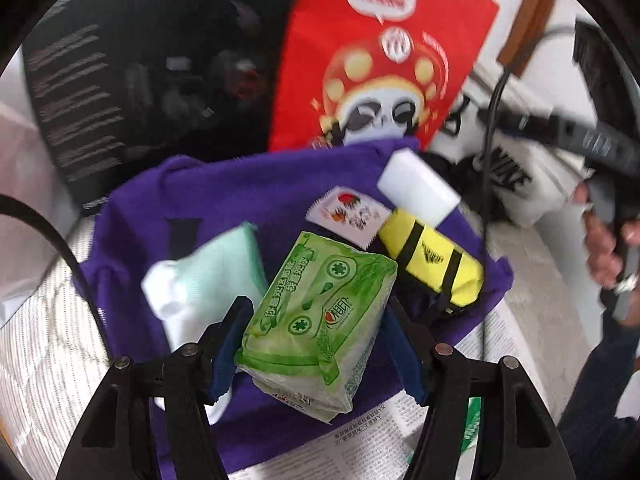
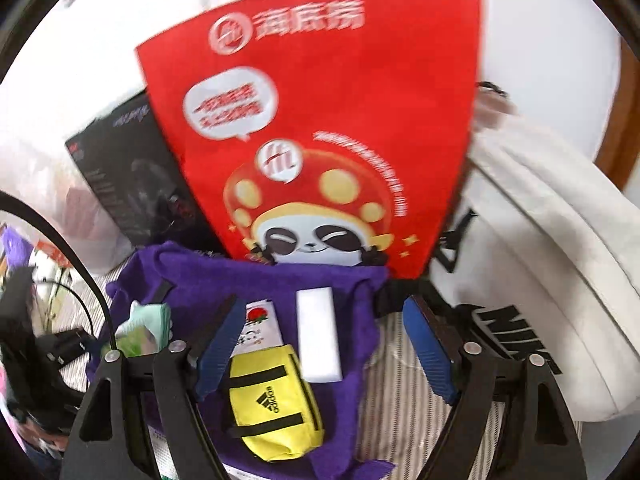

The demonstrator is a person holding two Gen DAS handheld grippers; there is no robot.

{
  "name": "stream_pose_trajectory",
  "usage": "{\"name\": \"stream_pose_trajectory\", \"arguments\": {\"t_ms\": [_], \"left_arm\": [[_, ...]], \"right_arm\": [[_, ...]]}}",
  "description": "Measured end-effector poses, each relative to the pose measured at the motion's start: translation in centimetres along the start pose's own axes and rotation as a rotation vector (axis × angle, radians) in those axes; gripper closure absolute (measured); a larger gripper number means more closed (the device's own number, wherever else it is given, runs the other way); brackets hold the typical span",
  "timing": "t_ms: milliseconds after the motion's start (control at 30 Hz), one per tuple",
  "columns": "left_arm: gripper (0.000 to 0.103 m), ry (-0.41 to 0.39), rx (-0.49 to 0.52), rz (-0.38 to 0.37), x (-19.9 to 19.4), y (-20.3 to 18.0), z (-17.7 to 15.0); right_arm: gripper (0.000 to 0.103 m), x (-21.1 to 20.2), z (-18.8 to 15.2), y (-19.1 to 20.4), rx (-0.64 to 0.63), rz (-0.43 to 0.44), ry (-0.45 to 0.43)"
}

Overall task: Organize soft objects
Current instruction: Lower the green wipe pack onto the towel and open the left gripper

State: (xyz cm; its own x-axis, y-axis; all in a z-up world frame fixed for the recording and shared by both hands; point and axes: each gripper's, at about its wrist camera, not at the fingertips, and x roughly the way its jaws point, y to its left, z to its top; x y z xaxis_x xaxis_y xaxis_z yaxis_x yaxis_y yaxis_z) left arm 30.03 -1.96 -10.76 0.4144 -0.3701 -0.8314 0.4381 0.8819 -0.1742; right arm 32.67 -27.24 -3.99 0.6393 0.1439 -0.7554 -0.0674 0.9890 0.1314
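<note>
My left gripper (image 1: 316, 340) is shut on a green tissue pack (image 1: 316, 320) and holds it over a purple cloth bag (image 1: 240, 192). On the purple bag lie a mint-and-white sock bundle (image 1: 204, 276), a small white sachet (image 1: 348, 216), a white sponge block (image 1: 418, 186) and a yellow Adidas pouch (image 1: 432, 260). My right gripper (image 2: 324, 348) is open and empty, above the yellow pouch (image 2: 272, 400), the sponge (image 2: 318, 332) and the sachet (image 2: 258, 328). The purple bag (image 2: 208, 276) lies below it. The sock bundle (image 2: 148, 324) and the green pack's edge sit at its left.
A red panda-print bag (image 2: 320, 120) stands behind the purple bag, also in the left wrist view (image 1: 384, 52). A black box (image 2: 124, 176) is at the left, a white Nike bag (image 2: 540, 264) at the right. Striped bedding (image 2: 400, 400) and a newspaper (image 1: 360, 448) lie underneath.
</note>
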Motion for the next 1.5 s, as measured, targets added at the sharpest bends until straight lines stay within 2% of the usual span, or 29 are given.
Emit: {"name": "stream_pose_trajectory", "arguments": {"t_ms": [167, 467, 567, 633, 800, 1000, 1267, 1400, 1500], "left_arm": [[0.039, 0.074, 0.036, 0.082, 2.9, -1.0, -0.5], [0.037, 0.081, 0.144, 0.184, 4.8, -3.2, -1.2], [0.036, 0.084, 0.156, 0.185, 5.0, -3.6, -1.3], [0.031, 0.089, 0.153, 0.170, 4.9, -3.6, -1.3], [0.028, 0.114, 0.145, 0.138, 4.8, -3.2, -1.0], [0.025, 0.107, 0.122, 0.139, 3.0, -2.1, -0.9], [0.022, 0.047, 0.093, 0.156, -1.0, -1.0, -0.6], [0.022, 0.016, 0.057, 0.169, -3.4, 0.0, -0.5], [0.022, 0.012, -0.002, 0.159, -4.6, 0.4, -0.3]], "right_arm": [[0.021, -0.2, 0.1, -0.9, 0.045, 0.017, 0.001], [0.021, -0.8, 0.3, -0.2, 0.024, 0.033, -0.011], [0.021, -0.9, 0.2, -0.4, 0.028, 0.032, -0.010], [0.021, -0.9, 0.2, -0.5, 0.030, 0.031, -0.007], [0.021, -0.7, 0.1, -0.9, 0.035, 0.022, -0.002], [0.021, -0.8, 0.1, -1.2, 0.045, 0.009, 0.004], [0.021, -2.4, -0.3, -0.1, 0.034, 0.015, -0.012], [0.021, -3.8, -2.2, 1.0, 0.040, 0.051, -0.020], [0.021, -5.1, -5.2, 2.3, 0.020, 0.081, -0.001]]}}
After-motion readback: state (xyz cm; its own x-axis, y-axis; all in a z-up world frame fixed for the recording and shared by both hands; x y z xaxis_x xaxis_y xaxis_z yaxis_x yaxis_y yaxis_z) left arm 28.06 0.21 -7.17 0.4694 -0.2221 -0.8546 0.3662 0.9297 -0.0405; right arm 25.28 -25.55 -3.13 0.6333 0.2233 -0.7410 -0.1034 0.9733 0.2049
